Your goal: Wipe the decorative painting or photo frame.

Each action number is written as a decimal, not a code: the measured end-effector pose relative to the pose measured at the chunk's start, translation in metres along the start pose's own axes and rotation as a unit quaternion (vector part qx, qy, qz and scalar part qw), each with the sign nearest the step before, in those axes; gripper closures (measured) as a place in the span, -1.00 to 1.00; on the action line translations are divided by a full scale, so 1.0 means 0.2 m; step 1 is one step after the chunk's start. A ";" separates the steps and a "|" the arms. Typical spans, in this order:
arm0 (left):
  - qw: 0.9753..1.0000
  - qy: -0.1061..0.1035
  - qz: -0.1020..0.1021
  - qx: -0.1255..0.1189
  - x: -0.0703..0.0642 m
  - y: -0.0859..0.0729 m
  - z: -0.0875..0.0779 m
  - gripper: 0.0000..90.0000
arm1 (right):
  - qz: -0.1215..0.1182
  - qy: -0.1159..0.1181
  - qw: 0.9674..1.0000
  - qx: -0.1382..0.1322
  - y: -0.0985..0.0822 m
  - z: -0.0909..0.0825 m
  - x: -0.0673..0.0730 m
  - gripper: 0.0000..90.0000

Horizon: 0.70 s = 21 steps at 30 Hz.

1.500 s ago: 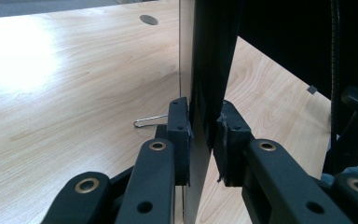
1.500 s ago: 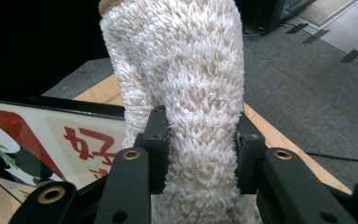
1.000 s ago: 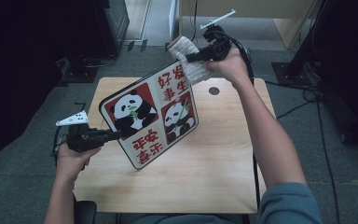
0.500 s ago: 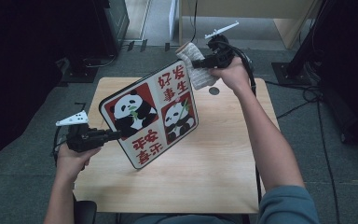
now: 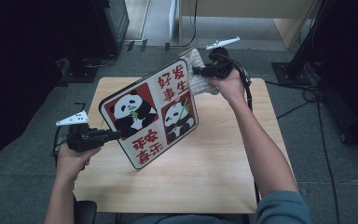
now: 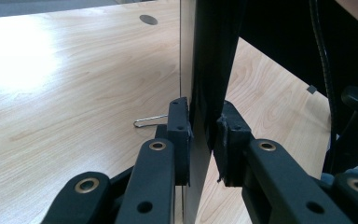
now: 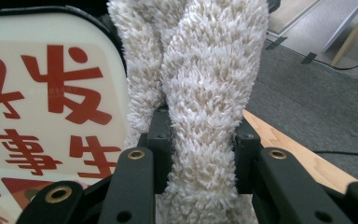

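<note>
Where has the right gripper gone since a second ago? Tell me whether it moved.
Yes. The right gripper, shut on the cloth, has come down and toward the person, from beyond the table's far edge to over it, beside the board.

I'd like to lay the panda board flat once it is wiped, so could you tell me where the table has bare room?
The table is bare along its near edge and right half, between the panda board and the right forearm. The far left corner is free too. It is crowded at the far right corner, where the right tool presses the white cloth against the board.
</note>
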<state>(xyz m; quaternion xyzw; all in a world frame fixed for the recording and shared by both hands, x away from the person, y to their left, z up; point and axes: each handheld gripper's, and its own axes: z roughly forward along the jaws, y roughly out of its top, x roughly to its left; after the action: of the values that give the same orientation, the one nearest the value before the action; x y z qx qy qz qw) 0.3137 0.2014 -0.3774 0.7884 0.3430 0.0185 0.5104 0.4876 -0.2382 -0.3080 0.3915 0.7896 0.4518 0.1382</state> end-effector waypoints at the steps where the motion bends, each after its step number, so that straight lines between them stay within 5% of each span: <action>1: 1.000 0.000 0.001 0.000 0.00 0.00 0.00 0.75 | 0.000 0.000 1.000 0.000 0.00 0.00 0.00 0.53; 9: 1.000 -0.001 -0.001 0.002 0.00 0.00 0.00 0.75 | 0.018 -0.001 1.000 -0.010 -0.04 0.01 0.01 0.53; 21: 1.000 -0.002 -0.001 0.001 0.00 0.00 0.00 0.74 | 0.008 -0.010 1.000 -0.014 -0.11 0.04 0.00 0.53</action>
<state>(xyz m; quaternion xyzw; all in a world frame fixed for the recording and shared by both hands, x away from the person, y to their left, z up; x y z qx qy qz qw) 0.3140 0.2008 -0.3778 0.7887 0.3429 0.0163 0.5101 0.4804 -0.2392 -0.3303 0.4006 0.7787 0.4596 0.1482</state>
